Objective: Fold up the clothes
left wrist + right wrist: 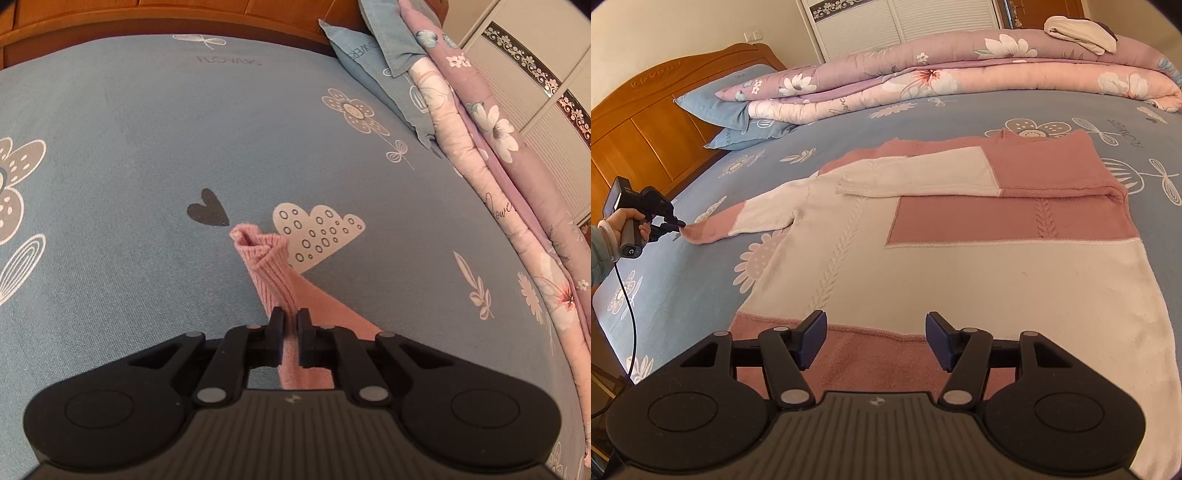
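Sweater cuff point(258, 245), pink and ribbed, lay pinched in the left wrist view; the left gripper point(291, 317) had its two fingers closed on the pink sleeve just behind that cuff, the cuff's open end pointing away over the blue bedsheet point(147, 147); on the sheet near the cuff sat one dark heart point(207, 208) and one white cloud print point(317, 230); along the right edge ran one folded floral quilt point(495, 155) with one blue pillow point(369, 74) visible beside it, and the wooden headboard point(147, 14) crossed the top. In the right wrist view one pink-and-white sweater point(960, 258) lay spread flat on the bedsheet point(683, 280); one sleeve was folded across its chest, the other stretched out to the left, where the left gripper point(681, 223), held in a hand point(626, 225), gripped its pink end; the right gripper point(876, 334) hung over the sweater's pink hem with its two fingers spread wide apart, holding nothing; two blue pillows point(720, 107) were stacked against the headboard point(646, 122); one quilt point(923, 81) lay along the far side, with one pale folded garment point(1078, 33) on top.
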Action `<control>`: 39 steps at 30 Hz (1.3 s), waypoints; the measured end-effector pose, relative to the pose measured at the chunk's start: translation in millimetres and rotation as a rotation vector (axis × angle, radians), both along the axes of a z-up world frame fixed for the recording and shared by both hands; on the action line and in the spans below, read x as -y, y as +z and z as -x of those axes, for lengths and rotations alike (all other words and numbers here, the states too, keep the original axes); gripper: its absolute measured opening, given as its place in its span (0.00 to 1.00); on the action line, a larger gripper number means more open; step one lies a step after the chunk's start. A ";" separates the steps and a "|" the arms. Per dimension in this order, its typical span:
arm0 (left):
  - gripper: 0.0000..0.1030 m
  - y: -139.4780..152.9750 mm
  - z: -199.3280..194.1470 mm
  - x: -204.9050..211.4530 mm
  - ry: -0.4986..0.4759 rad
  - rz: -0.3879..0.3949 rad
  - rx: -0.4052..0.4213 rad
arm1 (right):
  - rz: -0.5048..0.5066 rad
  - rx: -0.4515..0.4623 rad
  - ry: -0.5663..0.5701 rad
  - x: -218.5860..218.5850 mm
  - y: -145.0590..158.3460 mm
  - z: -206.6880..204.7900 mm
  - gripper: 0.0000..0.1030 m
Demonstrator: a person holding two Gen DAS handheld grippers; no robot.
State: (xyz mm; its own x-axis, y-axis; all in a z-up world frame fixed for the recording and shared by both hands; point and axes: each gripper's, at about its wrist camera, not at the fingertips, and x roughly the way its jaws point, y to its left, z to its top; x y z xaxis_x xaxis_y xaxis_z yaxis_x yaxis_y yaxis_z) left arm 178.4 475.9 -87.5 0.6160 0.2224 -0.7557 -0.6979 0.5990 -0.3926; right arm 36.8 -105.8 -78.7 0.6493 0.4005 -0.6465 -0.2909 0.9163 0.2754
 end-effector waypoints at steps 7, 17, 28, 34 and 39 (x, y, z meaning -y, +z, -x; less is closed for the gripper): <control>0.04 27.9 -13.9 38.3 -0.117 -0.072 0.003 | -0.020 -0.005 0.000 8.3 -1.9 4.8 0.64; 0.03 48.9 -30.6 116.4 -0.379 -0.291 -0.071 | -0.043 -0.017 -0.009 19.3 -4.4 11.2 0.64; 0.03 9.6 -45.6 198.3 -0.672 -0.567 -0.263 | -0.036 -0.034 0.002 16.6 -8.4 10.9 0.65; 0.03 -4.0 -48.5 219.7 -0.766 -0.667 -0.329 | -0.032 -0.044 0.000 17.2 -11.1 9.2 0.65; 0.07 -6.3 -51.2 222.6 -0.837 -0.674 -0.363 | -0.028 -0.052 -0.001 17.7 -13.3 8.1 0.65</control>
State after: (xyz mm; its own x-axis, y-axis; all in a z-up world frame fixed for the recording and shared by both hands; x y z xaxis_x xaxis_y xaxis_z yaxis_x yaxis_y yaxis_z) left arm 229.6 253.2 -93.7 0.5315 0.2729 -0.8019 0.0142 0.9437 0.3305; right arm 28.7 -123.5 -92.0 0.6150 0.4184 -0.6683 -0.2748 0.9082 0.3156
